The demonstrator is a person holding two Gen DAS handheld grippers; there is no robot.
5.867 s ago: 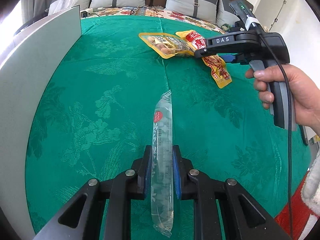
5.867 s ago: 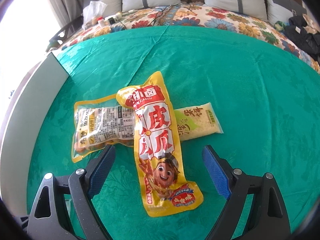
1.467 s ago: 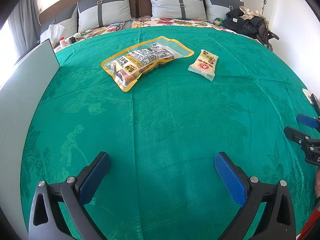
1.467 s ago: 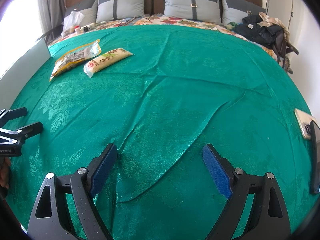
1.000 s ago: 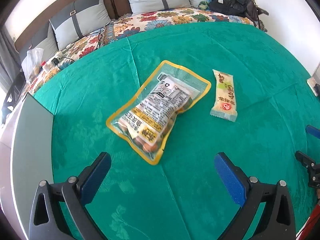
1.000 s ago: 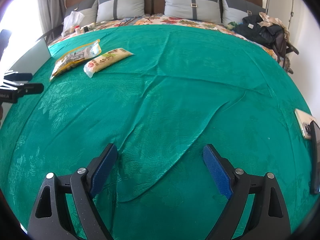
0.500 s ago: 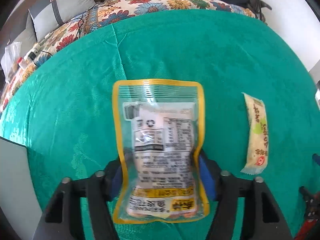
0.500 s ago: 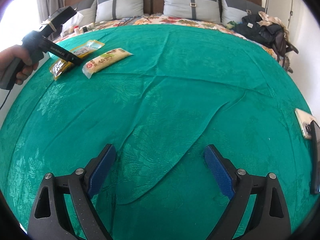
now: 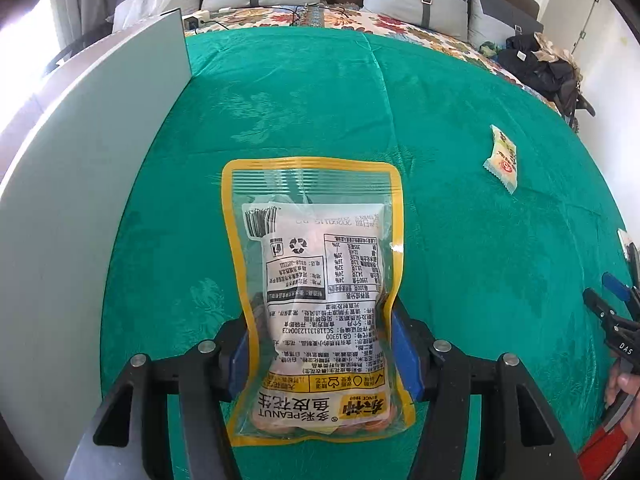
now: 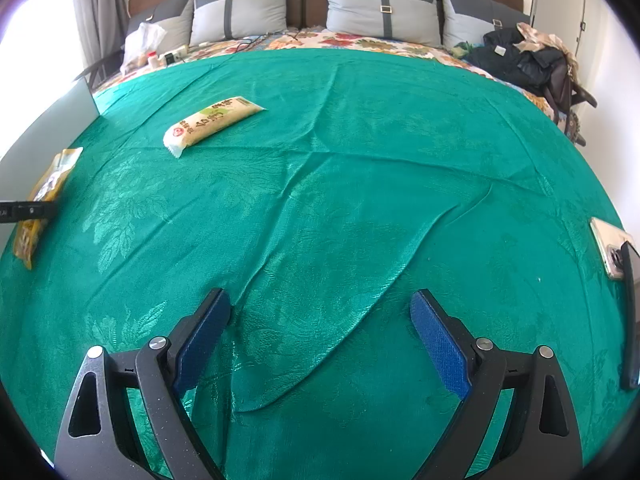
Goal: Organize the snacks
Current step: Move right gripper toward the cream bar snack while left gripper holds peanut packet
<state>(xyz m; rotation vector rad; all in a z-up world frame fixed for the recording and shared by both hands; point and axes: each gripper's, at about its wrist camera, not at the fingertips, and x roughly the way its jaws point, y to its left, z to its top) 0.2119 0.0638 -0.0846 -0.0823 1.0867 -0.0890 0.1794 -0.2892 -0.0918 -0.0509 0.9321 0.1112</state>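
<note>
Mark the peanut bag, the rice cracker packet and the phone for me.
peanut bag (image 9: 320,280): left wrist view, white back label.
rice cracker packet (image 10: 212,120): right wrist view, middle of the wrapper.
phone (image 10: 608,250): right wrist view, pale back near the camera.

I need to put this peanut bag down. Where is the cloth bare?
The peanut bag is in the left gripper. Bare green cloth runs from the grey board to the rice cracker pack; phones crowd the right edge.
</note>
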